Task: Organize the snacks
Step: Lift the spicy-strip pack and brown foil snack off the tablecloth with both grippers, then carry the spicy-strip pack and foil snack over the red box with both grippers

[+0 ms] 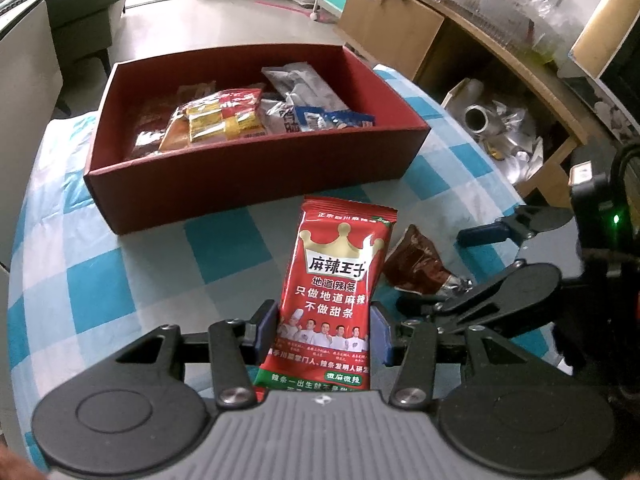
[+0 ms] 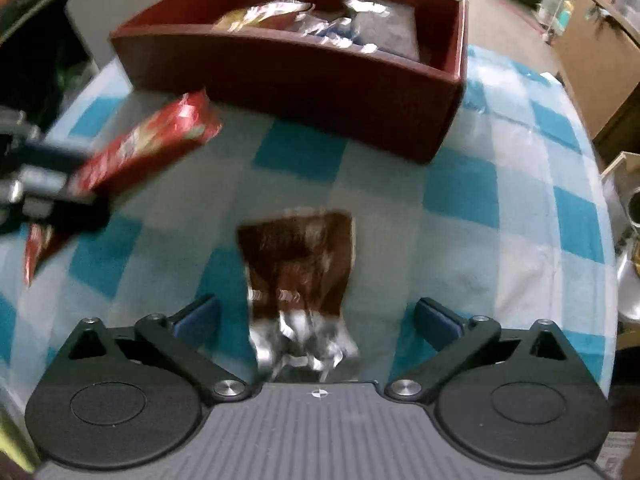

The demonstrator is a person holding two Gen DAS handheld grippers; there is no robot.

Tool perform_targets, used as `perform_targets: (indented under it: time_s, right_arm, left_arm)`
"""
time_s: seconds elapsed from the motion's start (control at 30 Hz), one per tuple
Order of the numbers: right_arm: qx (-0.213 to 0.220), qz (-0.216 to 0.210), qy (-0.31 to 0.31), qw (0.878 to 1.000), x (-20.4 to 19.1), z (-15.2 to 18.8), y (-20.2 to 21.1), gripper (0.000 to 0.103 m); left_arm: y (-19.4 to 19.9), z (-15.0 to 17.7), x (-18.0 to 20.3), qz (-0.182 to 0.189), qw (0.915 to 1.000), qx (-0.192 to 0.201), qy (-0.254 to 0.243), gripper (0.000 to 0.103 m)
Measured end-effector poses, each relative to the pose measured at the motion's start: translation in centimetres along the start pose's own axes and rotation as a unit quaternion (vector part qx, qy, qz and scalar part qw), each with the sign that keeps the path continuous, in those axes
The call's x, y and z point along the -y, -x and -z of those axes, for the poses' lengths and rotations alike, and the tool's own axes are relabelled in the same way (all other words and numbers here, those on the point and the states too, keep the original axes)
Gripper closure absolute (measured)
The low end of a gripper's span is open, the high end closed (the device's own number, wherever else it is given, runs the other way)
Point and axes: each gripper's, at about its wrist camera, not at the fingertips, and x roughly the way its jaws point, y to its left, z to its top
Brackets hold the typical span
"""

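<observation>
My left gripper (image 1: 325, 330) is shut on a red spicy-strip snack packet (image 1: 332, 280), held upright above the checked tablecloth in front of the dark red box (image 1: 256, 168); the packet also shows in the right wrist view (image 2: 148, 144). The box holds several snack packets (image 1: 224, 116). A brown and silver snack packet (image 2: 300, 264) lies on the cloth between the wide-open fingers of my right gripper (image 2: 318, 316), untouched. It also shows in the left wrist view (image 1: 416, 264), with the right gripper (image 1: 472, 268) at its right.
The blue and white checked tablecloth (image 1: 120, 272) covers a round-edged table. The box (image 2: 304, 68) sits at the table's far side. A wooden shelf with clutter and foil items (image 1: 500, 128) stands to the right, past the table edge.
</observation>
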Motion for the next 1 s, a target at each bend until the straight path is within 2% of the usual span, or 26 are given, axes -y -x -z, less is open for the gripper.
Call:
perform_targets:
  time_s: [0.13, 0.23, 0.3, 0.33, 0.37, 0.4, 0.53, 0.63, 0.7, 0.73, 0.77, 0.8, 0.83, 0.93, 1.0]
  right_arm:
    - [-0.014, 0.002, 0.01, 1.0, -0.3, 0.5, 0.6, 0.0]
    - [-0.03, -0.005, 0.036, 0.999, -1.1, 1.0, 1.3, 0.005]
    - [-0.026, -0.009, 0.028, 0.999, -0.8, 0.7, 2.2, 0.024]
    - [-0.02, -0.019, 0.009, 1.0, -0.2, 0.4, 2.7, 0.042]
    - [-0.02, -0.034, -0.014, 0.999, 0.6, 0.2, 3.0, 0.052]
    - [-0.018, -0.034, -0.029, 0.999, 1.2, 0.1, 3.1, 0.052]
    - [-0.016, -0.005, 0.0, 1.0, 0.4, 0.3, 2.9, 0.048]
    - [-0.007, -0.006, -0.013, 1.0, 0.2, 0.5, 3.2, 0.045]
    - [0.003, -0.007, -0.018, 1.0, 0.1, 0.8, 3.3, 0.026]
    - [-0.003, -0.013, -0.005, 1.0, -0.7, 0.5, 2.4, 0.004]
    - [-0.018, -0.005, 0.011, 1.0, -0.9, 0.4, 1.3, 0.0]
    - [-0.009, 0.002, 0.028, 1.0, -1.2, 0.2, 1.2, 0.0]
    - [-0.008, -0.012, 0.033, 0.999, -1.1, -0.1, 0.9, 0.0]
    - [-0.013, -0.013, 0.028, 0.999, -0.7, -1.2, 0.4, 0.0]
    - [0.009, -0.015, 0.023, 1.0, -0.3, -1.7, 0.1, 0.0]
  left_arm:
    - [0.1, 0.0, -0.3, 0.001, 1.0, -0.002, 0.003, 0.06]
    - [0.2, -0.1, -0.2, 0.003, 1.0, 0.001, 0.002, 0.06]
    - [0.4, -0.1, -0.1, 0.004, 1.0, 0.004, 0.0, 0.06]
    - [0.5, -0.1, -0.1, 0.003, 1.0, 0.005, 0.0, 0.06]
    - [0.5, -0.1, -0.2, 0.002, 1.0, 0.006, 0.001, 0.06]
    - [0.5, 0.0, -0.3, 0.001, 1.0, 0.005, 0.004, 0.06]
    - [0.5, -0.1, -0.3, 0.0, 1.0, 0.004, 0.006, 0.06]
    - [0.4, -0.1, -0.2, 0.002, 1.0, 0.001, 0.005, 0.06]
    - [0.4, -0.1, -0.2, 0.003, 1.0, 0.0, 0.006, 0.06]
    - [0.4, -0.1, -0.2, 0.003, 1.0, 0.0, 0.007, 0.06]
    - [0.3, -0.2, -0.2, 0.003, 1.0, -0.001, 0.008, 0.06]
    - [0.3, -0.2, -0.3, 0.004, 1.0, -0.002, 0.009, 0.06]
    - [0.3, -0.2, -0.3, 0.003, 0.9999, -0.003, 0.01, 0.06]
    - [0.0, -0.2, -0.4, 0.002, 0.9999, -0.006, 0.011, 0.06]
    - [-0.1, -0.1, -0.4, 0.002, 0.9999, -0.007, 0.012, 0.06]
